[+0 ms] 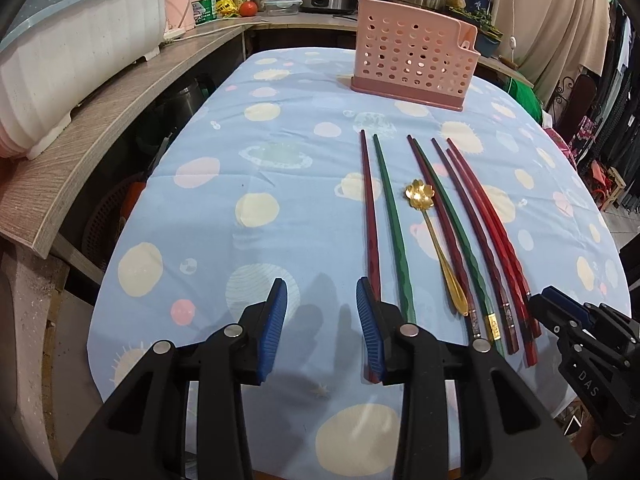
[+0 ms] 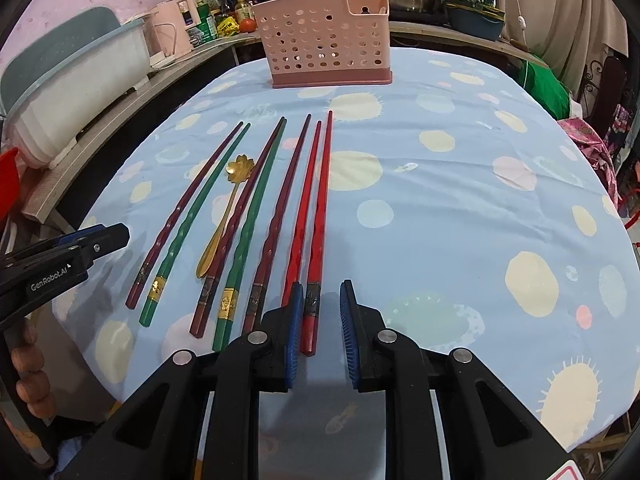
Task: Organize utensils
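Both your grippers are tipped steeply down toward the table (image 1: 208, 184), side by side at its near edge. Your left gripper (image 1: 322, 294) hangs with its jaws apart and nothing pinched; its right blue pad (image 1: 370, 332) lies over the butt of the leftmost dark red chopstick (image 1: 370, 208), and whether the pad touches it is hard to tell from this angle. Your right gripper (image 2: 319, 300) has its jaws spread a little, one to each side of the handle end of the rightmost red chopstick (image 2: 320, 200), and there is a gap at both pads, so it is straddled, not clamped. In the right wrist view your fingers (image 2: 30, 376) wrap the left tool's handle at the lower left edge.

The other chopsticks lie in a loose row on the cloth: two green ones (image 1: 394, 220), more dark red and red ones, and a gold flower-bowl spoon (image 1: 434, 240) among them, bowl pointing away from you. The pink perforated utensil holder (image 1: 414, 60) stands upright at the far end of the table, well apart from the row.
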